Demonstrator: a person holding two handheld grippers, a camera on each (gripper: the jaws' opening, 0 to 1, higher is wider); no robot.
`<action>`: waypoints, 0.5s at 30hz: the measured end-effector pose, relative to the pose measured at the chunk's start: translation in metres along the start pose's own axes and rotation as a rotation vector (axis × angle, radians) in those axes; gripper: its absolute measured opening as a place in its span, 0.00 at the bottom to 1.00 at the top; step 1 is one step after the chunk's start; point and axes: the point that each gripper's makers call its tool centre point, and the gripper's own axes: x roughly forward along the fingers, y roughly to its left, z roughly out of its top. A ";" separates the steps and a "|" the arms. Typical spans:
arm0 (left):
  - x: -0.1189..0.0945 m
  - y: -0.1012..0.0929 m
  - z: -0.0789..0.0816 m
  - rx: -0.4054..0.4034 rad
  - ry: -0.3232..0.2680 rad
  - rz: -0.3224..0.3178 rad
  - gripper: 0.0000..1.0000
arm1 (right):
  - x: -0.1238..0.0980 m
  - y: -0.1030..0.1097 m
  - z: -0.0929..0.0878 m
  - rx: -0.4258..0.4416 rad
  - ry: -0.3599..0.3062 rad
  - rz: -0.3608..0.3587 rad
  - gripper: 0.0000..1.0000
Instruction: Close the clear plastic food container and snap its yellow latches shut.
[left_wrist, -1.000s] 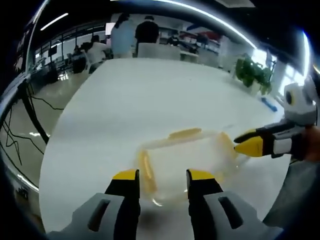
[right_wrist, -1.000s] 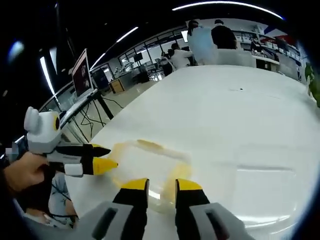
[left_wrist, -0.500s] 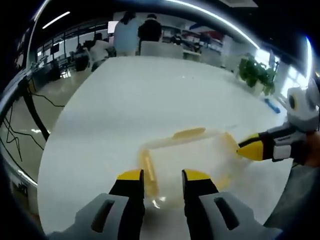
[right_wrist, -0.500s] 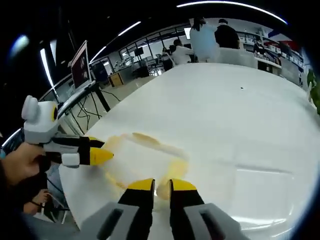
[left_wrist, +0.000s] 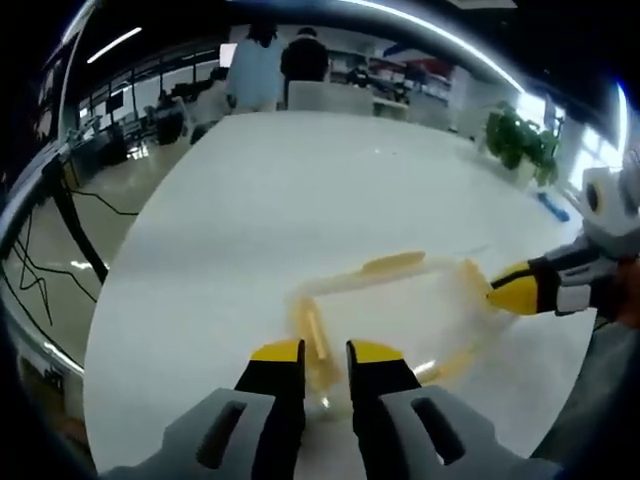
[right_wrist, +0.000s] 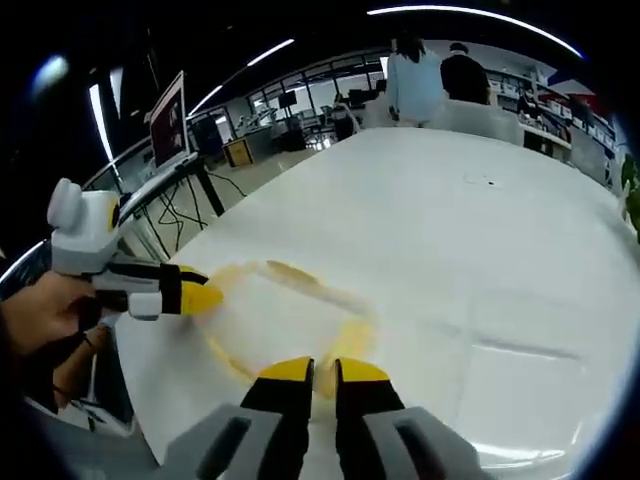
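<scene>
A clear plastic food container (left_wrist: 400, 310) lies flat on the white table, its lid on. Yellow latches run along its far side (left_wrist: 392, 263) and its ends. In the left gripper view my left gripper (left_wrist: 326, 354) has its jaws drawn close around the near-end yellow latch (left_wrist: 314, 328). The right gripper (left_wrist: 512, 291) comes in from the right and touches the container's other end. In the right gripper view the container (right_wrist: 285, 310) lies ahead, and my right gripper (right_wrist: 324, 372) pinches a yellow latch (right_wrist: 350, 338) at its near end. The left gripper (right_wrist: 190, 297) meets the far end from the left.
The long white table (left_wrist: 300, 180) stretches away with bare surface beyond the container. People stand at its far end (left_wrist: 280, 65). A potted plant (left_wrist: 515, 140) is at the right, a monitor (right_wrist: 168, 125) on a stand at the left. A hand (right_wrist: 40, 315) holds the left gripper.
Both grippers' jaws have narrowed from wide apart to nearly together, each closing around a yellow latch at its end of the container. The container has hardly moved.
</scene>
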 end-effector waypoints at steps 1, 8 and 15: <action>-0.001 -0.001 0.001 -0.001 0.000 -0.004 0.08 | 0.000 0.000 0.000 0.003 0.000 0.001 0.04; -0.003 0.000 0.002 -0.003 -0.006 0.004 0.06 | 0.000 -0.001 0.000 -0.001 0.007 0.000 0.04; -0.006 -0.006 -0.001 0.087 0.019 -0.013 0.05 | -0.004 -0.005 0.004 -0.022 -0.005 -0.021 0.03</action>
